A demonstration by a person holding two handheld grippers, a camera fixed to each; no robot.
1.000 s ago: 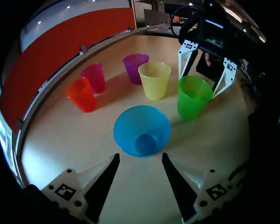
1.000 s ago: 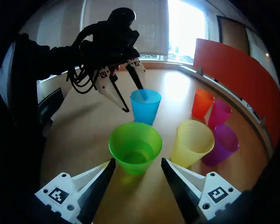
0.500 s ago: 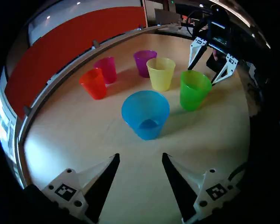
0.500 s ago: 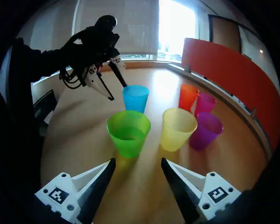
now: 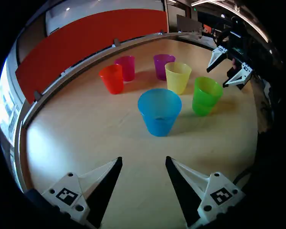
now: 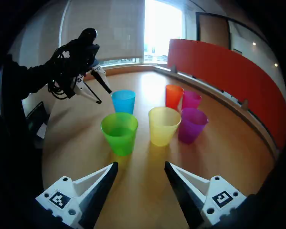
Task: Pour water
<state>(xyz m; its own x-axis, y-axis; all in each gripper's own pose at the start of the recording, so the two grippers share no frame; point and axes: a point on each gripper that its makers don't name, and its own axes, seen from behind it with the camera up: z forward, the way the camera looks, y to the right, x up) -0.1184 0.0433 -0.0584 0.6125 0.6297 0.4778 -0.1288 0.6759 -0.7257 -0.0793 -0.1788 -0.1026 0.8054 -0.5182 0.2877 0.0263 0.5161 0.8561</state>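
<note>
Your wooden table lies across the centre of the left gripper view, with a red panel along its upper-left edge. Your left gripper, bottom centre, gapes wide and grips nothing. Your right gripper, upper right, is also spread and empty. The blue cup stands mid-frame, and the green cup, holding liquid, is right of it. Yellow, purple, pink and orange cups arc above.
</note>
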